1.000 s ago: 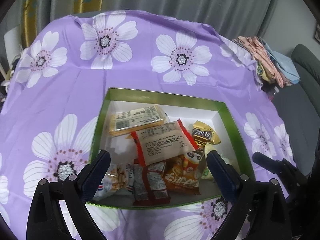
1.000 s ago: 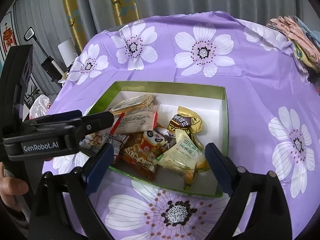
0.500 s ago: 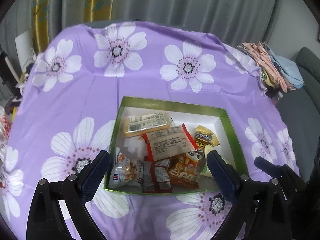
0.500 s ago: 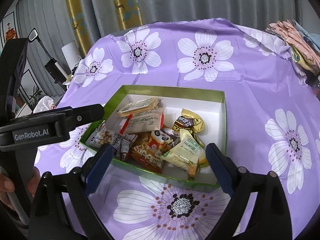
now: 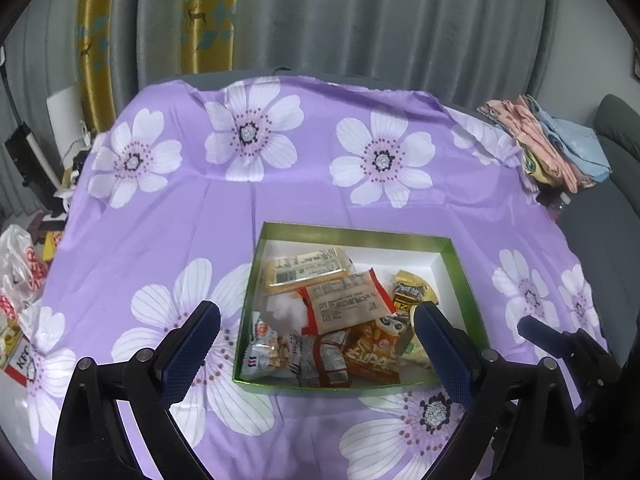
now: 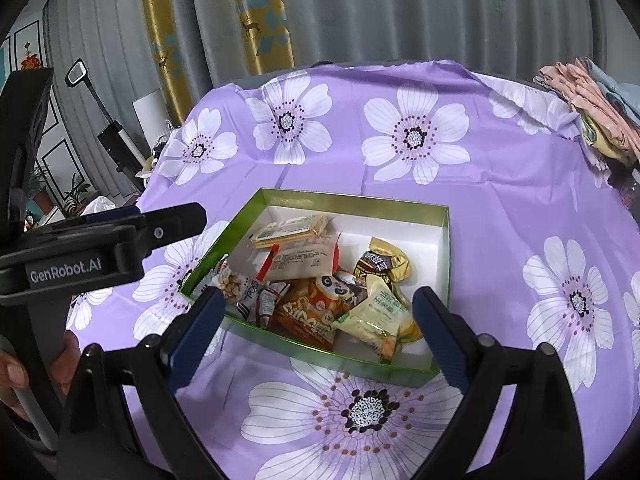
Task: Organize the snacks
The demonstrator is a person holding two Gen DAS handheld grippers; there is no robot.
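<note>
Green box (image 5: 454, 258) of snacks (image 5: 344, 304) on a purple flowered cloth (image 5: 304, 200), left gripper (image 5: 316, 350) spread wide and empty above the box's near edge, right gripper (image 6: 316, 330) likewise apart and empty — snacks all inside, none gripped, folded clothes (image 5: 556, 144) far right.

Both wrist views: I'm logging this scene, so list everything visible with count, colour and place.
box: 1, green outside, white inside, centre of the cloth
snack packets: several, orange, red-edged, yellow, gold, pale green, silver; all inside the box
tablecloth: 1, purple with white flowers, covering the table
folded cloths: a pile, pink, blue, yellow; far right edge
curtains: grey with gold panels, behind
plastic bag: 1, white and red, off the left edge
left claw: 1, black with blue pads, open, nothing held
right claw: 1, same colours, open, nothing held
</note>
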